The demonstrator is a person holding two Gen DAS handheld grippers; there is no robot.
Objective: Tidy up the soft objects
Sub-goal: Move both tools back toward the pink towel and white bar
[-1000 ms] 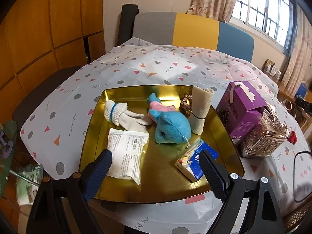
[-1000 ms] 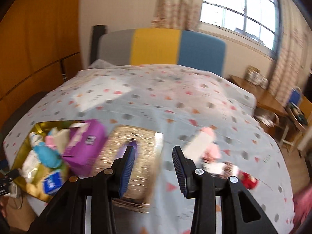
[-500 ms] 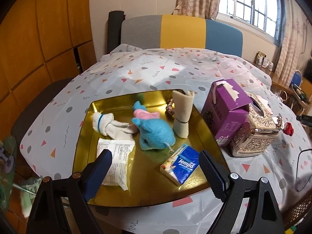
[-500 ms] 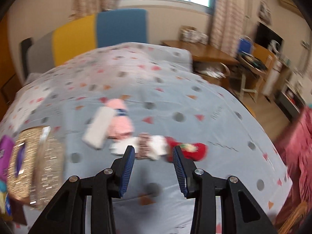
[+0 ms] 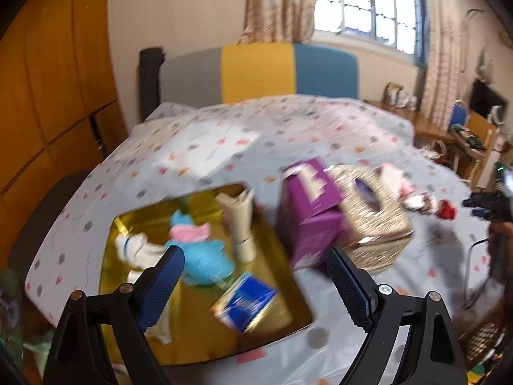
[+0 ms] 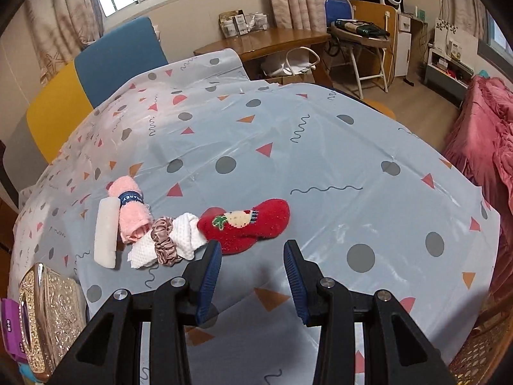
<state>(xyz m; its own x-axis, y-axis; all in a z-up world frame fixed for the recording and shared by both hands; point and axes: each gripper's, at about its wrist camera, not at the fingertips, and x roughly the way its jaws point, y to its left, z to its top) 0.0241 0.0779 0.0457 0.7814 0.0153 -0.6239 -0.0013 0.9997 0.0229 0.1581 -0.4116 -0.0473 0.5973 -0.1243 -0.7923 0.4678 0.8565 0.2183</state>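
My left gripper (image 5: 253, 258) stands open and empty above the near side of a gold tray (image 5: 288, 295). In the tray lie a blue plush toy (image 5: 205, 260), a white sock (image 5: 134, 250), a beige cloth roll (image 5: 240, 227) and a blue tissue pack (image 5: 243, 301). My right gripper (image 6: 252, 252) is open with nothing between its pads, just in front of a red sock (image 6: 247, 224). Left of the sock lie a white cloth (image 6: 187, 235) wrapped in a brown scrunchie (image 6: 163, 243), a pink towel roll (image 6: 133, 213) and a white bar (image 6: 105, 231).
A purple box (image 5: 307, 221) and a gold tissue box (image 6: 48, 317) stand between the tray and the pile. The patterned tablecloth (image 6: 288, 147) drops off at the right, beside pink bedding (image 6: 481, 147). A colour-block chair back (image 5: 256, 73) stands behind the table.
My right gripper swung right from the tissue box to the pile of soft things and dropped closer to the red sock. The left view pulled back, rose and turned right; both jaws kept their width.
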